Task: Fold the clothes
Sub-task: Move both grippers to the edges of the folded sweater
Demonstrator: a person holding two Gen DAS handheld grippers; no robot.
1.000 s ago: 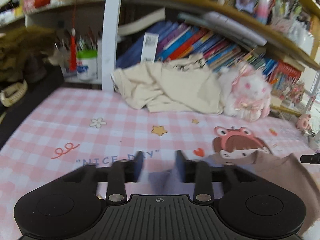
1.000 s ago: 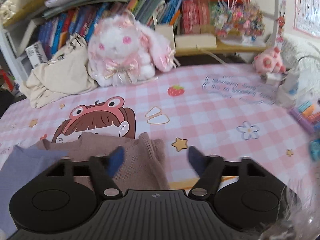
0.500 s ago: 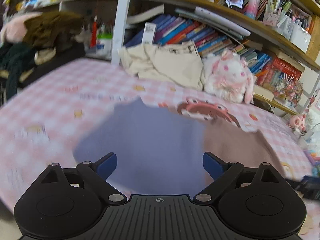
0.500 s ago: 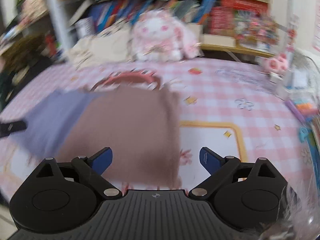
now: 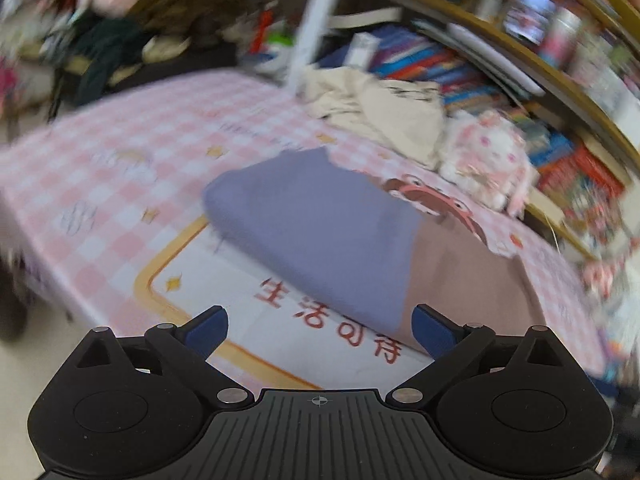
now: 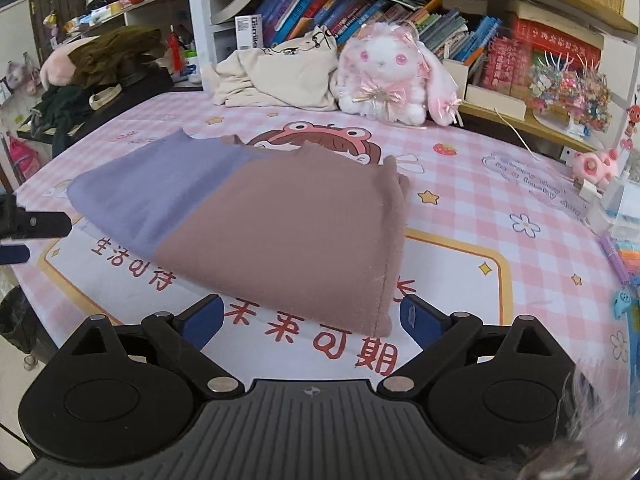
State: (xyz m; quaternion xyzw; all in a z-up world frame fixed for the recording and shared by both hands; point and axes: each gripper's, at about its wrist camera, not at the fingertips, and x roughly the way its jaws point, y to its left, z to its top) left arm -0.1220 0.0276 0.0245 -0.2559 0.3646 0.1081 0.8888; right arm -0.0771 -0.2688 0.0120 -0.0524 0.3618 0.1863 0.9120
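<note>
A folded garment point(image 6: 256, 220), lilac on its left part and brown on its right, lies flat on the pink checked tablecloth point(image 6: 520, 184). It also shows in the blurred left wrist view point(image 5: 328, 232). My right gripper point(image 6: 310, 320) is open and empty, just in front of the garment's near edge. My left gripper point(image 5: 318, 330) is open and empty, near the garment's near left edge. The left gripper's tip also shows at the left edge of the right wrist view point(image 6: 24, 236).
A crumpled cream garment point(image 6: 276, 76) and a white and pink plush rabbit point(image 6: 392, 76) sit at the back by the bookshelf point(image 6: 360, 12). Dark clothes point(image 6: 80, 92) are piled at the far left. Small toys and pens point(image 6: 624, 248) line the right edge.
Both grippers opened wide and pulled back from the garment, which now lies flat on the table. The left gripper was nearly shut a second ago.
</note>
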